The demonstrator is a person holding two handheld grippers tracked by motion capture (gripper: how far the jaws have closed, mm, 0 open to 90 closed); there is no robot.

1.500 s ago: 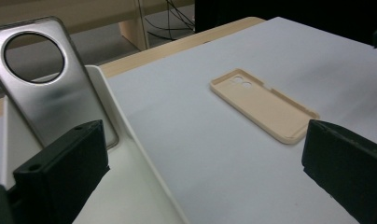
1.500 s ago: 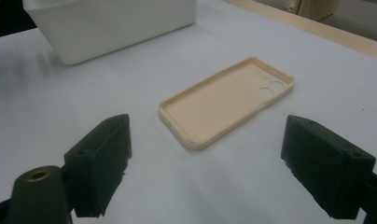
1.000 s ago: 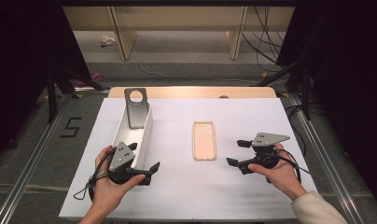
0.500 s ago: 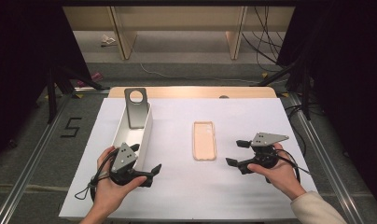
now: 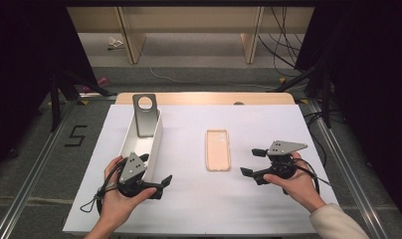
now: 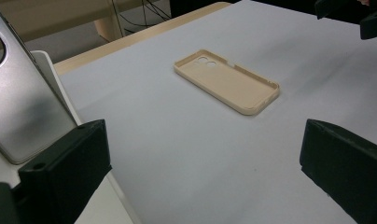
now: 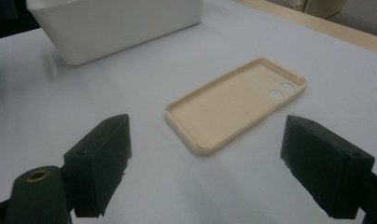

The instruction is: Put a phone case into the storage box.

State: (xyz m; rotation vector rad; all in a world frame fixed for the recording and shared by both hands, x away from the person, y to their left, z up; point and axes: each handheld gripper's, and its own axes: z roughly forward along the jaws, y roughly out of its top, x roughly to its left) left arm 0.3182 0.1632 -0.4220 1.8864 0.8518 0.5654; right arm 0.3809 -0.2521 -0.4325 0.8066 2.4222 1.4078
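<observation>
A beige phone case [image 5: 218, 150] lies hollow side up in the middle of the white table sheet [image 5: 199, 209]. At the left, a long white box [image 5: 150, 144] holds a grey phone [image 5: 146, 115] leaning upright against its far end. My left gripper [image 5: 156, 169] is open beside the box's near end, jaws pointing right toward the case [image 6: 227, 80]. My right gripper [image 5: 250, 162] is open just right of the case [image 7: 235, 102], jaws pointing left at it. Neither gripper holds or touches anything. The phone's back [image 6: 18, 107] stands close on the left in the left gripper view.
A wooden table edge [image 5: 204, 98] runs along the back. Beyond it are wooden shelf legs [image 5: 131, 35] and cables [image 5: 283, 45] on the floor. Black stand legs [image 5: 54, 94] flank both sides. A "5" mark [image 5: 75, 135] is on the floor at the left.
</observation>
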